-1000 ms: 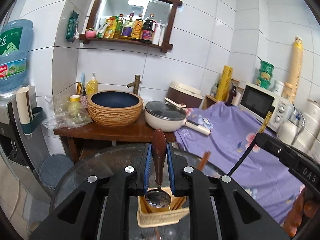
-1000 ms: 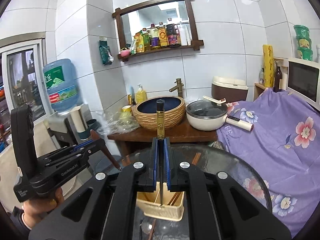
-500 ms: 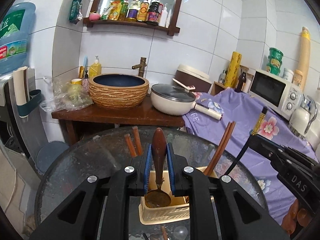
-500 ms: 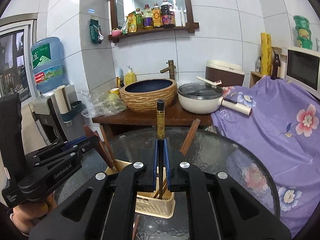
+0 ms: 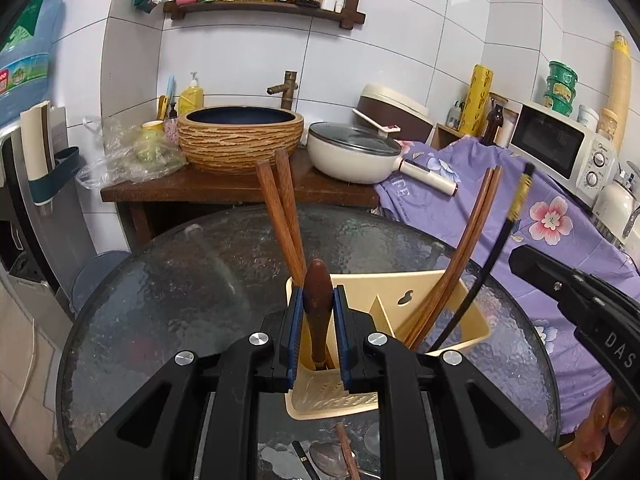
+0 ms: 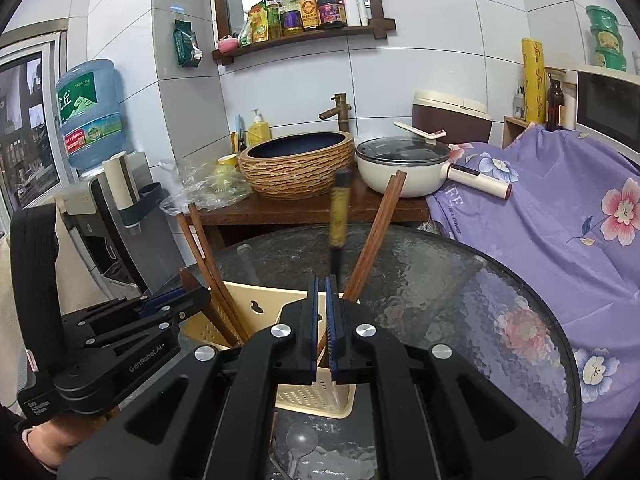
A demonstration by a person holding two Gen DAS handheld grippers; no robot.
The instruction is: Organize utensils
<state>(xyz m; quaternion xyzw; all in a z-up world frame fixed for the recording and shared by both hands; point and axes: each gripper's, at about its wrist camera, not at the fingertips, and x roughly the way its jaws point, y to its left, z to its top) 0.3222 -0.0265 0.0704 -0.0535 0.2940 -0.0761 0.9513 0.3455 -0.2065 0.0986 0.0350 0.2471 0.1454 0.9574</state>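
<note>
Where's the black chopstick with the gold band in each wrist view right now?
Left wrist: black chopstick right of centre, leaning from the cream holder up toward the right gripper.
Right wrist: centre, blurred, just beyond the fingertips.
Shared landmark: woven basin.

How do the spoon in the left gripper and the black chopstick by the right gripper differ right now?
The spoon has a thick brown wooden handle; the black chopstick is thin with a gold band. The left gripper clamps the spoon; the right gripper stands slightly open, the chopstick apparently free. Both stand in the beige holder.
</note>
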